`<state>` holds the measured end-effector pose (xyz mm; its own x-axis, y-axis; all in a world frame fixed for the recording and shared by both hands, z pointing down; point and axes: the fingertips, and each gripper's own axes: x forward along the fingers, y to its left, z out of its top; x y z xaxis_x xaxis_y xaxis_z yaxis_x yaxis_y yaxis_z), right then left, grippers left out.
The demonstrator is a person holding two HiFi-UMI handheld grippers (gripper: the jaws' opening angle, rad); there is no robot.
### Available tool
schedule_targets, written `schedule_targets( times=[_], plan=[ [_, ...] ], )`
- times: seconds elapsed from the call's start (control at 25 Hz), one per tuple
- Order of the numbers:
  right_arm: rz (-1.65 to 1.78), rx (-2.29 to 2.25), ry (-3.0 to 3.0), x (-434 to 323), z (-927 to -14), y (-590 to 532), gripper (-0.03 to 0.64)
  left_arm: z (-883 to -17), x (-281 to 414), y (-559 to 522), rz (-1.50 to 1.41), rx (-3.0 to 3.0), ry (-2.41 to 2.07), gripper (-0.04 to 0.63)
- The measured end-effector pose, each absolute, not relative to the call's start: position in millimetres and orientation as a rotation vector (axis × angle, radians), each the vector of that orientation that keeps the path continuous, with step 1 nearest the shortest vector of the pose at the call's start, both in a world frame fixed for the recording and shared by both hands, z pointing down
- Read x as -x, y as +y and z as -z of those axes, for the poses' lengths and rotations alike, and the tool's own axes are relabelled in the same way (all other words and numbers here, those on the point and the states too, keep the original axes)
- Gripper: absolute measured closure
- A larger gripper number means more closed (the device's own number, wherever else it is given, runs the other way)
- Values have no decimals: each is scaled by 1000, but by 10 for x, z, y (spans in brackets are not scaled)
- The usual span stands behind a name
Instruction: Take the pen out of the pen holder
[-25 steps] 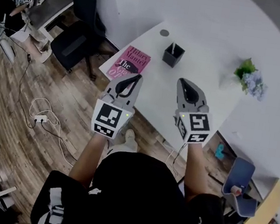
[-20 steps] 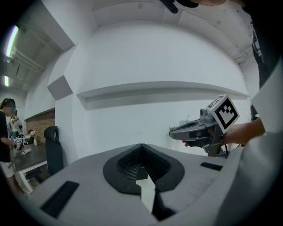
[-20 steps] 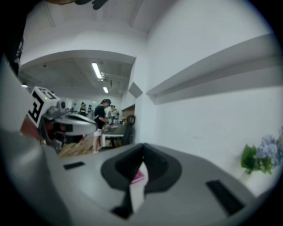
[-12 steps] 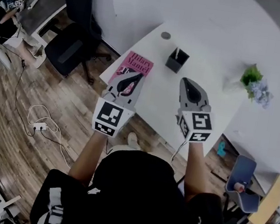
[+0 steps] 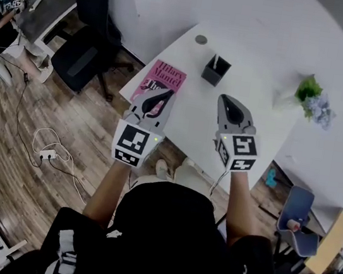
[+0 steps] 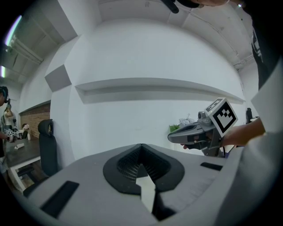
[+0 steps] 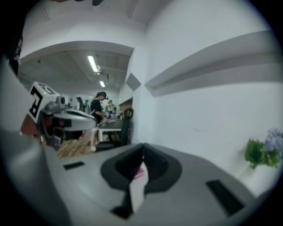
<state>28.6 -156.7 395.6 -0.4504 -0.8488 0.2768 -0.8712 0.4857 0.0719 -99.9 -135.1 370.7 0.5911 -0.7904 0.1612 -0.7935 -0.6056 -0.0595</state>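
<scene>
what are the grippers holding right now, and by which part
Nothing: left gripper and right gripper are both shut and empty; the pen stands in the pen holder.

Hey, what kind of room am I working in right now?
Most likely an open office: a white desk with a pen holder and a pink book, a black office chair on wood flooring, and a second desk further off.

A white counter (image 5: 261,89) stands against a white wall (image 5: 254,11) on a wood-plank floor (image 5: 5,140). To its left, two black office chairs (image 5: 78,55) sit beside a grey desk (image 5: 47,6). A white cable with a power strip (image 5: 49,143) lies on the floor. Strip lights (image 7: 93,64) run along the ceiling, and a ledge (image 6: 154,84) crosses the wall.
</scene>
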Motion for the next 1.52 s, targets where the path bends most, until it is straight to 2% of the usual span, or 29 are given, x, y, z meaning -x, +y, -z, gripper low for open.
schedule_targets(
  times=[0.68, 1.52],
  plan=[
    [-252, -1269, -2432, -484, -4493, -2128, 583, -4130, 566, -1789, -346, -2684, -1369, 574],
    [-345, -1022, -2292, -485, -5376, -2879, 581, -4807, 542, -2270, -431, -2523, -1351, 574]
  ],
)
